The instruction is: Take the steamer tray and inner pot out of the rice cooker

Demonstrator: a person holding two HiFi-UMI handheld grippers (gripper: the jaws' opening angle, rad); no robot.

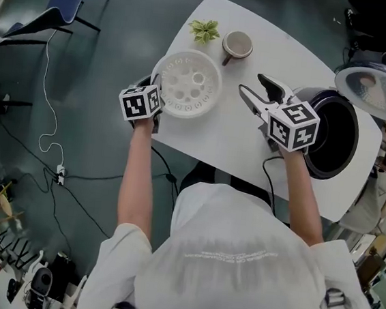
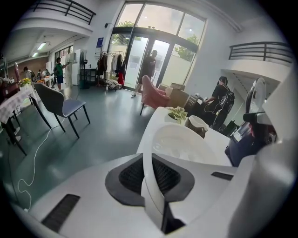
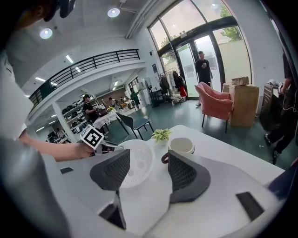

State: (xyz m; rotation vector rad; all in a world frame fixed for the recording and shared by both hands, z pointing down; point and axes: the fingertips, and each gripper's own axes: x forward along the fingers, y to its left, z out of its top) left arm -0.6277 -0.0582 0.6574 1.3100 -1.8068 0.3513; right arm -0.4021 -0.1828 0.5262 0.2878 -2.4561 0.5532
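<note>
Grey-green floor runs round a white worktop (image 1: 215,135) in a big hall with glass doors, a railed gallery and some chairs.

The left claw (image 2: 151,174) is clamped on the rim of the white steamer tray (image 1: 187,83), with the thin edge pinched between its dark pads. The tray lies at the worktop's left edge, well away from the rice cooker (image 1: 309,95), and looks set down or nearly so.

The right claw (image 1: 250,82) hovers with its jaws wide apart and nothing between them, just beside the cooker, whose lid (image 1: 378,91) stands open.

By my reading the tray step is nearly done, needing only release. The inner pot (image 1: 335,138) seems to sit in the cooker's dark well, not yet lifted.

Behind the tray stand a cup (image 1: 237,44) and a small plant (image 1: 205,29).
</note>
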